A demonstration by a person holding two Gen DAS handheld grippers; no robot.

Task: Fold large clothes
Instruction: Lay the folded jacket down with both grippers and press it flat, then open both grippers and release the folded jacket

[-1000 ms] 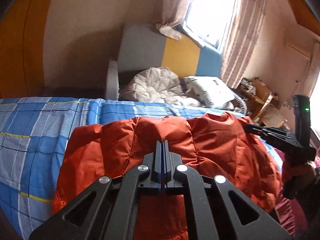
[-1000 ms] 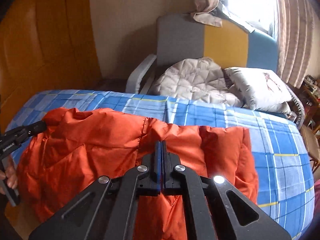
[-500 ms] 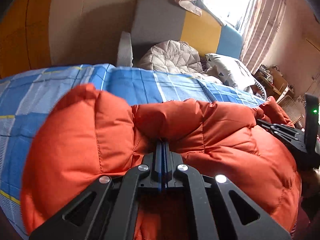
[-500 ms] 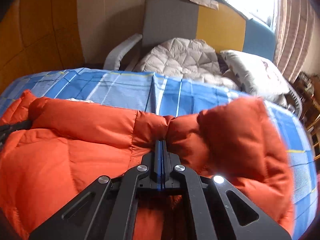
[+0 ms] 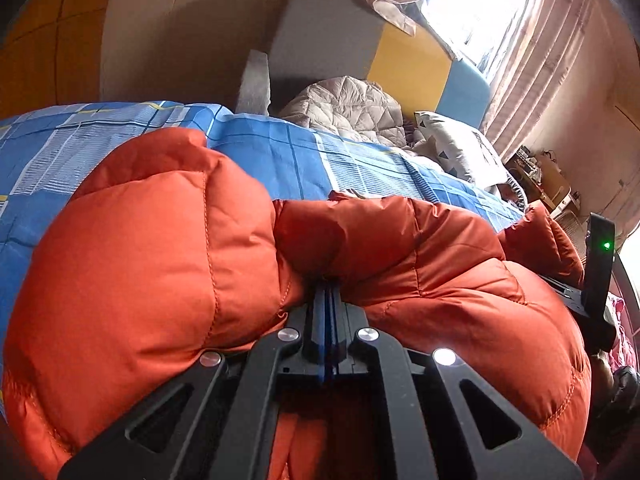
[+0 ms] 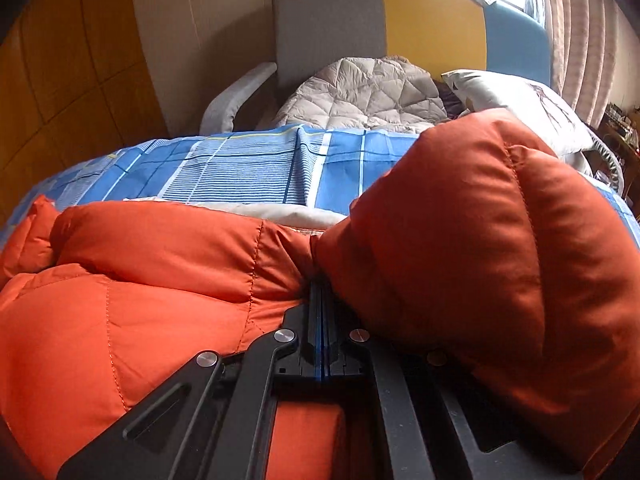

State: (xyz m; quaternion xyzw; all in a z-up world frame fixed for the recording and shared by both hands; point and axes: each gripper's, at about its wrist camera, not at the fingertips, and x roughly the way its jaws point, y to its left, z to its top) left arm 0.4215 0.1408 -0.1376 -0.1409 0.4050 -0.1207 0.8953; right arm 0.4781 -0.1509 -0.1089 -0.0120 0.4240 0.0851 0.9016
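The orange puffer jacket [image 5: 152, 264] lies bunched on the near part of the bed [image 5: 304, 156], over its blue checked sheet, and both tools have hold of it. The left hand-held gripper [image 5: 329, 292] has its fingers pressed together on a fold of the jacket, and the right hand-held gripper [image 6: 320, 284] pinches another fold the same way. Beyond the bed, an armchair [image 6: 328, 28] holds a grey quilted jacket [image 6: 368, 92] and a pillow [image 6: 516, 100].

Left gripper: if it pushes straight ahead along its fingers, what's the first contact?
The left gripper is already shut on the orange puffer jacket, so that comes first. Beyond it lies the blue plaid bedspread, probably next; depth is unclear.
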